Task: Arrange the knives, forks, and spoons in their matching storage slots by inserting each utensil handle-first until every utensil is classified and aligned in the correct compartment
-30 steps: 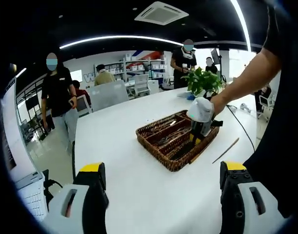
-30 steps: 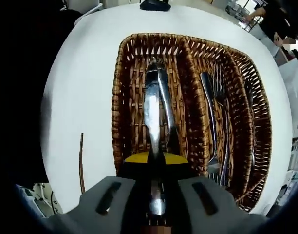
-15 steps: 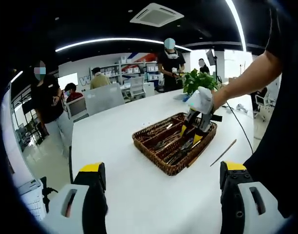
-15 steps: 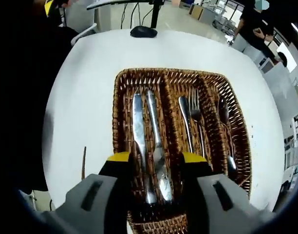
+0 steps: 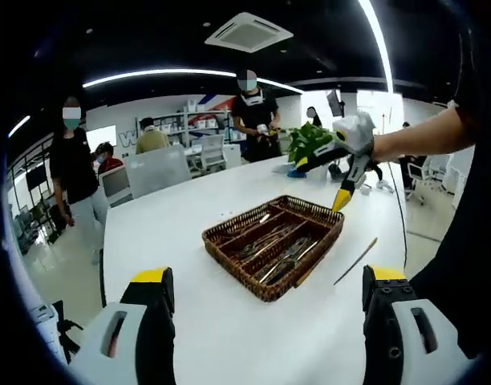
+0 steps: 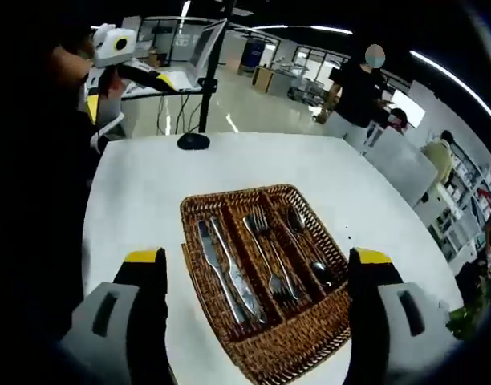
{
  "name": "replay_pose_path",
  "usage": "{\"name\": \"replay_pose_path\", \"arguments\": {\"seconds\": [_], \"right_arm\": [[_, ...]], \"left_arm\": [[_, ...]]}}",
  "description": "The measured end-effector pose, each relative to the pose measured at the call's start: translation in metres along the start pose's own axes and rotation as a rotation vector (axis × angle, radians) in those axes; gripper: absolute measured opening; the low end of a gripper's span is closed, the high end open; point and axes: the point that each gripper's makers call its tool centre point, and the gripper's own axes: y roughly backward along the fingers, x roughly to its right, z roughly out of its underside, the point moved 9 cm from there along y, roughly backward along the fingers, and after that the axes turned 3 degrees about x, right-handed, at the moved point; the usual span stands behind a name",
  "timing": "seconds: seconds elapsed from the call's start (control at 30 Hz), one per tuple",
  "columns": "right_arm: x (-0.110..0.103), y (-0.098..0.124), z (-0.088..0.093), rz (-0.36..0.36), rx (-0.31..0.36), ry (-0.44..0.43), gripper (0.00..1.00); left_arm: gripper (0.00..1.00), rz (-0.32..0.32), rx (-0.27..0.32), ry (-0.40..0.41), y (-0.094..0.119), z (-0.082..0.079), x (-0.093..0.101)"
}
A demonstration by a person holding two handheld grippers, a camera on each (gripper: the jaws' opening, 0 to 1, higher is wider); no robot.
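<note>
Looks all but finished: knives (image 6: 227,269), forks (image 6: 268,255) and spoons (image 6: 308,251) sorted into separate slots of the wicker tray (image 6: 199,204) ahead of the empty, wide-apart right gripper (image 6: 255,277) jaws, left gripper (image 5: 269,290) jaws likewise apart and empty.

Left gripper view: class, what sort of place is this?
Probably an open-plan office or showroom: shelving along the back wall, office chairs, a ceiling air-conditioner, and a long white table.
</note>
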Motion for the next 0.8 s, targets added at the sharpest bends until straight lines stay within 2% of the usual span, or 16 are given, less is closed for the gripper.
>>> {"name": "replay_pose_path", "arguments": {"seconds": [0.03, 0.1, 0.13, 0.23, 0.37, 0.43, 0.53, 0.8], "right_arm": [[0.0, 0.009, 0.002, 0.013, -0.002, -0.037, 1.0], [0.002, 0.02, 0.002, 0.03, 0.028, -0.055, 1.0], [0.003, 0.03, 0.003, 0.061, 0.034, -0.076, 1.0], [0.006, 0.047, 0.007, 0.08, 0.067, -0.108, 1.0], [0.011, 0.072, 0.013, 0.107, 0.098, -0.143, 1.0], [0.013, 0.085, 0.015, 0.123, 0.129, -0.149, 1.0], [0.016, 0.099, 0.023, 0.132, 0.138, -0.174, 1.0], [0.01, 0.123, 0.05, 0.142, 0.157, -0.203, 1.0]], "left_arm": [[1.0, 0.001, 0.008, 0.015, -0.001, -0.001, 0.0], [0.99, -0.01, 0.023, 0.042, -0.004, -0.004, 0.0], [1.0, -0.013, 0.031, 0.046, -0.006, -0.007, 0.001], [1.0, -0.038, 0.041, 0.031, -0.011, -0.014, 0.004], [1.0, -0.065, 0.074, 0.057, -0.013, -0.026, 0.009], [1.0, -0.071, 0.074, 0.056, -0.014, -0.027, 0.012], [1.0, -0.091, 0.059, 0.053, -0.015, -0.027, 0.017], [1.0, -0.129, 0.08, 0.037, -0.018, -0.034, 0.035]]}}
